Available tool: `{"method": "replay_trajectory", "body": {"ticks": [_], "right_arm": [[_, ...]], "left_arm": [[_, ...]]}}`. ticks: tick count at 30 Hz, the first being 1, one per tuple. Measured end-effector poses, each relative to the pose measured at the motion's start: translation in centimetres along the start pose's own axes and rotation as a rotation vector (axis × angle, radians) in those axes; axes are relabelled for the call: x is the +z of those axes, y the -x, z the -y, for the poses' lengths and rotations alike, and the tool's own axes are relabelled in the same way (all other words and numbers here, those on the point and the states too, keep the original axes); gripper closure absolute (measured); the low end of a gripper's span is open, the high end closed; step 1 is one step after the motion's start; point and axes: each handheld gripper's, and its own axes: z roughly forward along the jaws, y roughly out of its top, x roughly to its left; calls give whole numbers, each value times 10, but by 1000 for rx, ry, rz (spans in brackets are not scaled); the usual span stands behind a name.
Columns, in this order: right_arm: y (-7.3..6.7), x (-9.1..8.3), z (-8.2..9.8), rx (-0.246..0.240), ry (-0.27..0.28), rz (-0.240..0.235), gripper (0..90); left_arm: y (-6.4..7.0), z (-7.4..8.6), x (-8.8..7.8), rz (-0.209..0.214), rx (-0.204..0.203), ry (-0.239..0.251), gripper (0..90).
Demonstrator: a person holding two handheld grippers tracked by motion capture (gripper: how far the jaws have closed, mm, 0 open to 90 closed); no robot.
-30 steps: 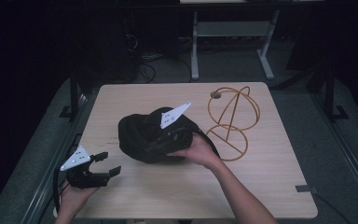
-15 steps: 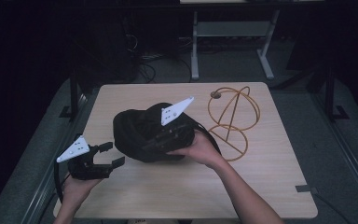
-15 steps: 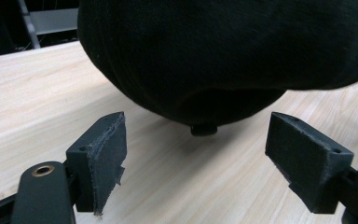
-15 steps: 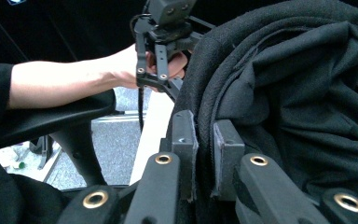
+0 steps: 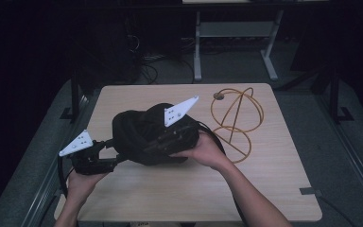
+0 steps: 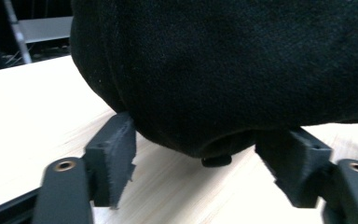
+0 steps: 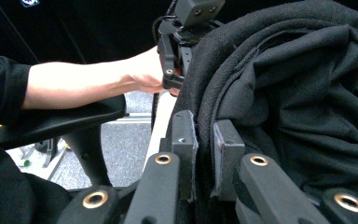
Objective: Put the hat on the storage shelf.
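Observation:
A black fabric hat [image 5: 137,132] is held a little above the wooden table [image 5: 264,189]. My right gripper [image 5: 159,144] grips its right side; in the right gripper view its jaws [image 7: 205,135] are shut on a fold of the hat [image 7: 298,93]. My left gripper [image 5: 116,152] is at the hat's left edge. Its jaws have just been closing. In the left gripper view they [image 6: 205,158] straddle the lower rim of the hat [image 6: 223,70], still open, without pinching it.
A gold wire stand [image 5: 234,123] of rings and a loop sits on the table just right of the hat, behind the right hand. A metal frame leg [image 5: 197,47] stands on the dark floor beyond the table's far edge.
The left gripper has moved right and up to the hat's edge, and its jaws have narrowed around the rim. The right gripper has lifted the hat slightly.

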Motion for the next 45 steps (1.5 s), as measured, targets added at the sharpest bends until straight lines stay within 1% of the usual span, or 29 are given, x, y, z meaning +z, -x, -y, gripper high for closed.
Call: {"method": "replay_trajectory", "body": {"ticks": [2, 3, 5, 6, 8, 10, 14, 16, 19, 26, 33, 40, 45], "right_arm": [[-2, -2, -1, -4, 4, -3, 820], [-2, -2, -1, -6, 5, -4, 820], [-3, -3, -2, -8, 10, -5, 820], [-3, -3, -2, -9, 10, -5, 820], [-3, -4, -3, -12, 15, -8, 820], [-3, -4, -3, -13, 17, -8, 820], [-3, -6, -2, -6, 15, -6, 820], [-3, -7, -1, -3, 13, -2, 820], [-3, -9, 0, 3, 16, 0, 819], [-3, -12, 3, 5, 33, 2, 816], [-3, -14, 6, 15, 39, 4, 814], [-3, -16, 8, 25, 49, 6, 803], [-1, -20, 10, 41, 65, 15, 792]], "left_arm": [[-1, -1, 1, 10, 0, 14, 337], [-1, -2, 1, 3, 5, 19, 362], [0, -3, 2, 1, 0, 35, 416], [-1, -4, 2, 2, 5, 38, 452], [-1, -5, 3, 17, 6, 45, 531], [0, -7, 4, 31, 14, 46, 635], [4, -11, 6, 39, 49, 43, 794], [5, -13, 6, 33, 64, 36, 831], [6, -15, 7, 33, 67, 39, 850], [8, -19, 7, 27, 88, 41, 857], [9, -22, 7, 22, 109, 29, 859], [12, -25, 7, 16, 111, 33, 860], [13, -31, 6, 13, 123, 33, 861]]}}
